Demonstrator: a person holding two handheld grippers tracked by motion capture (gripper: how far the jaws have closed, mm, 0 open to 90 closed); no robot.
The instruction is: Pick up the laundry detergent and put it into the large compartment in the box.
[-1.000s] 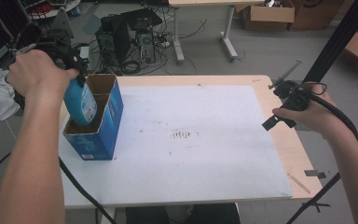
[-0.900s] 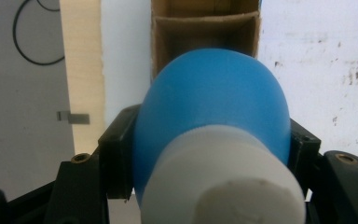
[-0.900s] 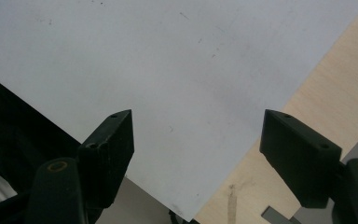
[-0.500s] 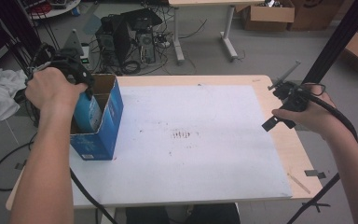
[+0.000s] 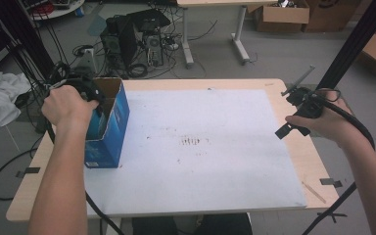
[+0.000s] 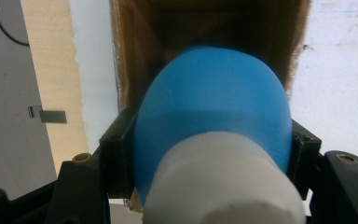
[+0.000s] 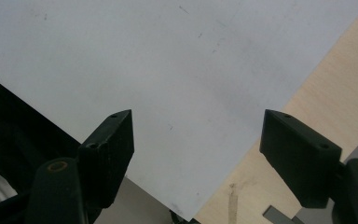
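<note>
While the left gripper point(image 6: 212, 154) clamps its fingers point(image 6: 116, 154) on a blue bottle point(image 6: 212, 107) with a white cap point(image 6: 223, 186), lowered into the open blue cardboard box point(image 5: 111, 122) at the left of the frame, the right gripper point(image 7: 198, 158) hovers spread and empty over the white surface point(image 5: 200, 147) at right.

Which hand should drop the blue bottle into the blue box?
The left. Its gripper is shut on the blue bottle, already low inside the open blue box. The right gripper is open with nothing in it, over the far side of the white mat.
</note>
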